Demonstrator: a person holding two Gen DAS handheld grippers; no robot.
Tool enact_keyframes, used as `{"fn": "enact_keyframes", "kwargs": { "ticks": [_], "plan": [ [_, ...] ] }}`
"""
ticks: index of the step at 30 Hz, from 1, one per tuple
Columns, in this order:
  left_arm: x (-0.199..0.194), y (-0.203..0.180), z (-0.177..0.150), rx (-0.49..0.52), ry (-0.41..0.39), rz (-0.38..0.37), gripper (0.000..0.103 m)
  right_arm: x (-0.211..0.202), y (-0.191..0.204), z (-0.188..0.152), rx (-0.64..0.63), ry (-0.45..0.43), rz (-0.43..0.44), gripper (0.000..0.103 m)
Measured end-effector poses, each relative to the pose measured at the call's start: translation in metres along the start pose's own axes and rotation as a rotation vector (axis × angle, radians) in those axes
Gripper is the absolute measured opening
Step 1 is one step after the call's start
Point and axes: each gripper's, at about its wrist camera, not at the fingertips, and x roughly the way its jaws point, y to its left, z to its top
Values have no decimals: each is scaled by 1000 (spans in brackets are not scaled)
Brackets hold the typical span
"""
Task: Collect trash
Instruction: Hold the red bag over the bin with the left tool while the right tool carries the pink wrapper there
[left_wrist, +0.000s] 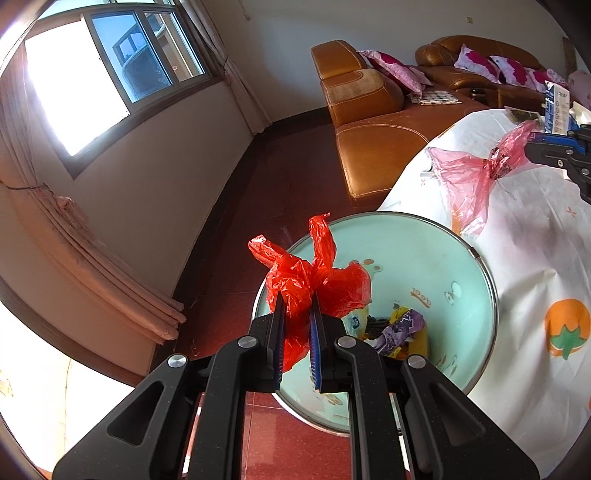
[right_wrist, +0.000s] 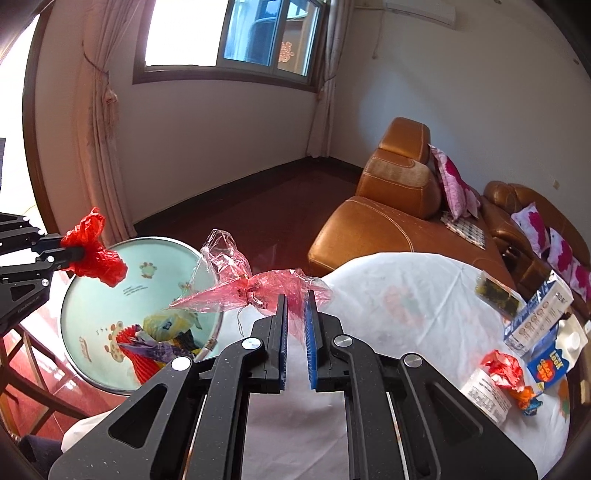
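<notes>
Red crumpled bag (left_wrist: 314, 280) is pinched in the left claw (left_wrist: 297, 314) above the bin's (left_wrist: 424, 258) open mouth; right claw (right_wrist: 295, 310) clamps a pink film bag (right_wrist: 258, 284) over the worktop (right_wrist: 406, 295) edge beside the rim.

"deer", upside down, printed in orange on the mint inner wall of the trash bin (left_wrist: 436, 266). "LOOK" in yellow on the blue carton (right_wrist: 546, 363) lying on the bench, right of the bin. White-and-blue box (right_wrist: 539, 310) beside that carton: print too small to read.
</notes>
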Motion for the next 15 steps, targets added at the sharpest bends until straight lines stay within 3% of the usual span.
{"fn": "enact_keyframes", "kwargs": {
  "ticks": [15],
  "plan": [
    [2,2,3,-8,1,17,11,8,37,1,-88,5,61,9]
  ]
}}
